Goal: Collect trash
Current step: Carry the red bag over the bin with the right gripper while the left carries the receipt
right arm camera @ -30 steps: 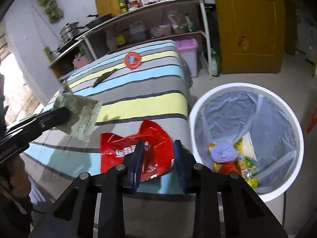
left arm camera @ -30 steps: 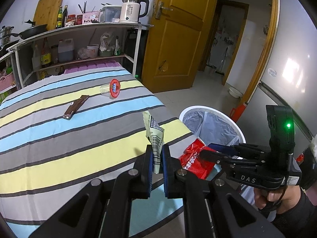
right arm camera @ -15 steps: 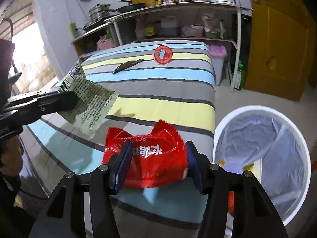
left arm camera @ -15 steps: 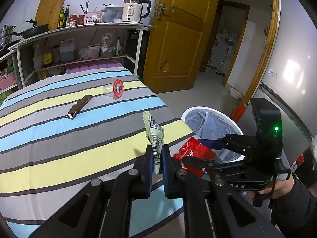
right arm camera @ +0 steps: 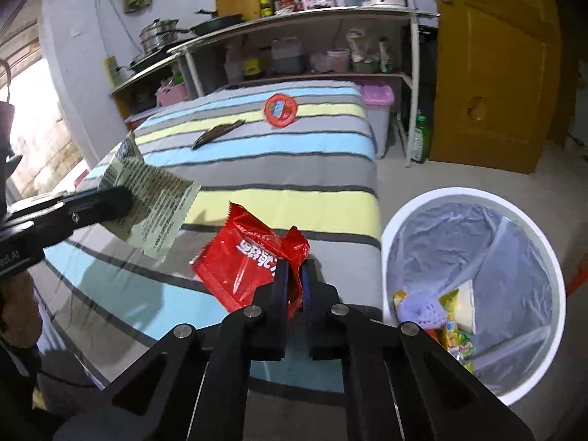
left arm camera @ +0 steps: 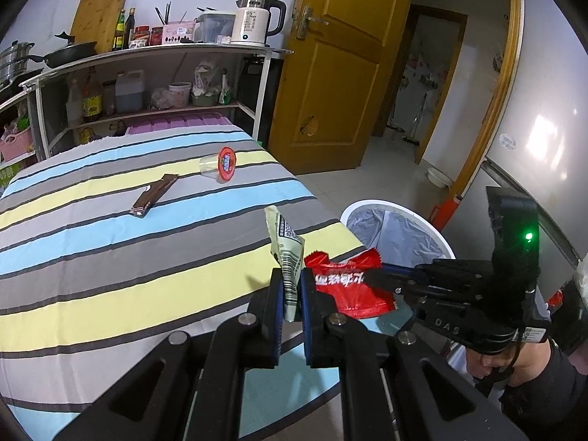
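The striped desk (left arm camera: 110, 257) fills the left of the frame; the white bin (right arm camera: 474, 198) sits lower right. The right gripper (right arm camera: 294, 275) clamps a red wrapper (right arm camera: 242, 261) at centre. The left gripper (left arm camera: 292, 294) pinches a pale wrapper (left arm camera: 286, 253) at lower centre.

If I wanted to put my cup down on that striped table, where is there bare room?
Most of the striped table is bare: the wide stretch between the brown wrapper and the near edge. The far end is busier, with the wrapper and the tipped cup with a red lid. The corner by the white bin is crowded by both grippers holding wrappers.
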Tool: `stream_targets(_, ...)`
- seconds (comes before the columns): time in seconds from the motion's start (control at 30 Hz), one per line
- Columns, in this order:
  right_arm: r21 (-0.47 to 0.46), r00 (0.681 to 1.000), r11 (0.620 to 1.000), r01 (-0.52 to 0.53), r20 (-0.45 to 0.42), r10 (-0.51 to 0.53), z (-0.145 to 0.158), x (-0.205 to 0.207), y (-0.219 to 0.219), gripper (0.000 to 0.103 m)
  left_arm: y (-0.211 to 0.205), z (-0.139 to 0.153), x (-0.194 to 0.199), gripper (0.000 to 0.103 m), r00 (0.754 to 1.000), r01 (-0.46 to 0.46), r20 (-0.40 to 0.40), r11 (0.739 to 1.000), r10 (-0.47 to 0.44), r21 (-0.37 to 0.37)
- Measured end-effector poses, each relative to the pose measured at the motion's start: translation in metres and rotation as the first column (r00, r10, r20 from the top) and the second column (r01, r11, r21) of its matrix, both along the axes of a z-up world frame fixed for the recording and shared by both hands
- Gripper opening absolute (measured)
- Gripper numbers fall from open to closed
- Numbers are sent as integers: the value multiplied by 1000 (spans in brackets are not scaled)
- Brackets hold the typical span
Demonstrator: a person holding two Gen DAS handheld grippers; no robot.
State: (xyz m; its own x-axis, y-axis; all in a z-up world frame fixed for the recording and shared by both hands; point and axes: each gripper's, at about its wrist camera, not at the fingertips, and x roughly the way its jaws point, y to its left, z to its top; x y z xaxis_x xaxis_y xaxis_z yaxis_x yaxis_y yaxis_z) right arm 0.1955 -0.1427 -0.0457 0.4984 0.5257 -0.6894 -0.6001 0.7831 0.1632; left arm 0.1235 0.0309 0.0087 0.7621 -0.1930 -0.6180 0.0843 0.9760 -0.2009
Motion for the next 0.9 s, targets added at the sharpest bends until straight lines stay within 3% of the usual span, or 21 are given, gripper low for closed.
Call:
stream_targets(0.47, 72, 987, 987, 142, 64, -147, 37, -13, -47, 5, -24, 13, 12, 9, 998, 62, 33, 998, -61, -17)
stream_targets(0.9, 100, 952, 951, 294, 60, -301, 38, -2, -119, 5, -83, 13, 46, 9, 985, 173, 23, 985, -173, -8)
